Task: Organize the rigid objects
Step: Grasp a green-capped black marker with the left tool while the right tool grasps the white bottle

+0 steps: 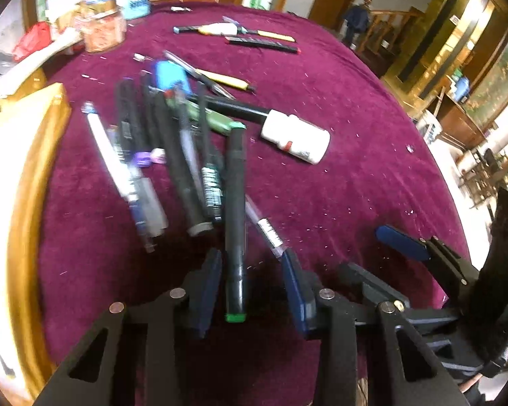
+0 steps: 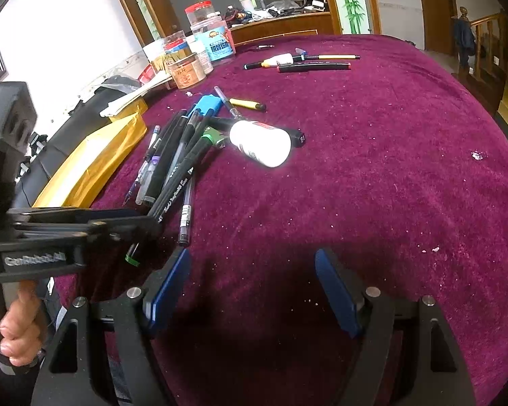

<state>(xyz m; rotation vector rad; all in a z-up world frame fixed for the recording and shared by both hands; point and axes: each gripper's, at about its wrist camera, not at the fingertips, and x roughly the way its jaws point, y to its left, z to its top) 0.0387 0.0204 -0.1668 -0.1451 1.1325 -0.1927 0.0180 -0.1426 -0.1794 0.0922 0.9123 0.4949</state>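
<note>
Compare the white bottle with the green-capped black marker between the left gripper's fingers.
1. The white bottle is short and fat; the green-capped black marker is long and thin.
2. The bottle is white with a printed label; the marker is black with green ends.
3. The bottle lies clear of both grippers, further back on the cloth; the marker's near end sits between the left gripper's fingers.

Both lie on their sides on the maroon tablecloth.

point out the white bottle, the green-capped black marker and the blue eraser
white bottle (image 2: 260,147): right wrist view, middle of its body
green-capped black marker (image 1: 236,203): left wrist view, mid barrel
blue eraser (image 2: 208,104): right wrist view, top face
</note>
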